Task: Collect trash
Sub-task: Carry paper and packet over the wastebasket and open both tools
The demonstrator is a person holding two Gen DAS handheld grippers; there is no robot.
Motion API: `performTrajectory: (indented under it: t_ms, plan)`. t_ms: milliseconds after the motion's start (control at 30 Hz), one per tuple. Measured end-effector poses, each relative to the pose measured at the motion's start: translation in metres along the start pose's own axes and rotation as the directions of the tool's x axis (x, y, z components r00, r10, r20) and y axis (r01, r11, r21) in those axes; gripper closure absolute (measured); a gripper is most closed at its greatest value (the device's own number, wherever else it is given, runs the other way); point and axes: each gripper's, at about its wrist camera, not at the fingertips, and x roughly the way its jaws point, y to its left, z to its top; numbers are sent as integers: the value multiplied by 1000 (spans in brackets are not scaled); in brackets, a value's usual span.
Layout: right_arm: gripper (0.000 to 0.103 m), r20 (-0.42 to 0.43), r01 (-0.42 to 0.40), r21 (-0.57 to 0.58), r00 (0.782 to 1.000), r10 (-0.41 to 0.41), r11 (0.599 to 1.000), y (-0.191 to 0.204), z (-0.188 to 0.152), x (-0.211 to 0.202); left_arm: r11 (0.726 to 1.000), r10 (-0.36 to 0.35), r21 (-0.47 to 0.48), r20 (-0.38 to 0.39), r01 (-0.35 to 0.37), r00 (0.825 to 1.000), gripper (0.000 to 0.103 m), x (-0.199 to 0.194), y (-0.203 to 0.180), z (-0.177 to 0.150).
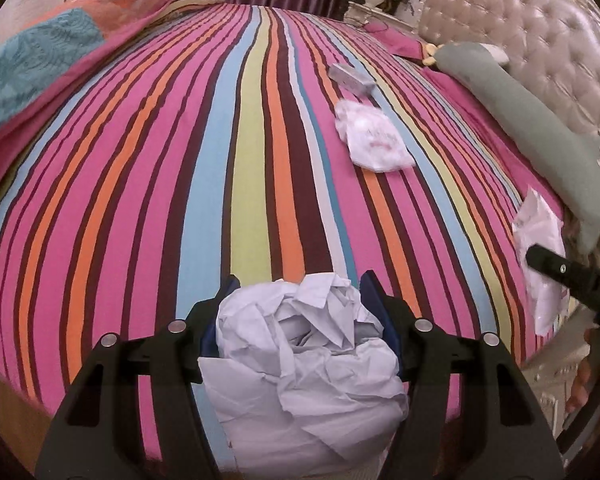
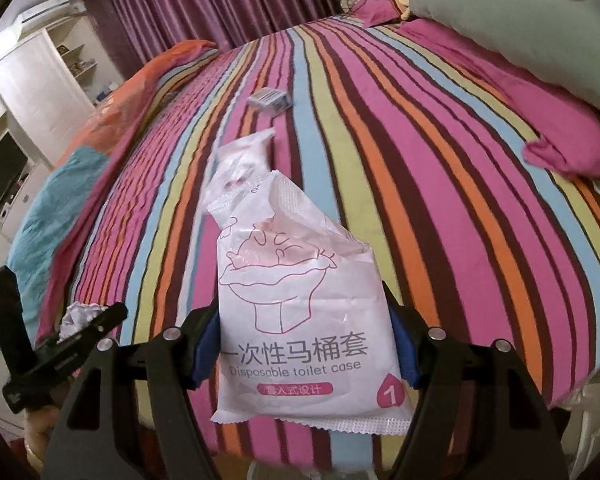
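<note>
My left gripper (image 1: pixel 300 285) is shut on a crumpled ball of white paper (image 1: pixel 300 352), held over the near edge of the striped bed (image 1: pixel 140 200). My right gripper (image 2: pixel 300 304) is shut on a white plastic packet (image 2: pixel 300 320) printed "Disposable toilet case". In the left wrist view the right gripper (image 1: pixel 560 274) shows at the right edge with its packet (image 1: pixel 540 236). The right wrist view catches the left gripper (image 2: pixel 84 326) and its paper (image 2: pixel 78 314) at the lower left. A crumpled white wrapper (image 1: pixel 374 140) (image 2: pixel 240 160) and a small grey box (image 1: pixel 352 76) (image 2: pixel 269 100) lie on the bed.
A long green pillow (image 1: pixel 512 92) (image 2: pixel 520 20) lies along the tufted headboard (image 1: pixel 540 40). A folded orange and teal quilt (image 1: pixel 60 48) (image 2: pixel 92 148) sits at the bed's other side. Purple curtains (image 2: pixel 204 0), a nightstand (image 1: pixel 374 12) and white cabinets (image 2: pixel 32 80) stand beyond.
</note>
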Motion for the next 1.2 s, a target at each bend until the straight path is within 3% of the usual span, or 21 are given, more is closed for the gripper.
performTrajectory:
  t_ms: [300, 600, 800, 967, 1200]
  plan:
    - [37, -21, -52, -45, 998, 51, 998, 24, -66, -34, 998, -24, 63, -38, 27, 999, 42, -40, -10, -85]
    - [37, -77, -63, -35, 995, 60, 997, 28, -124, -48, 990, -36, 127, -170, 58, 985, 42, -45, -26, -166]
    - [37, -155, -46, -39, 987, 39, 998, 31, -162, -37, 989, -49, 124, -245, 82, 968, 42, -36, -33, -192]
    - [37, -250, -33, -8, 968, 30, 999, 26, -190, -20, 986, -34, 149, -294, 81, 955, 42, -26, -40, -203]
    - [37, -361, 1, 19, 933, 6, 1000, 14, -211, 3, 989, 9, 137, -401, 50, 916, 42, -4, -40, -217]
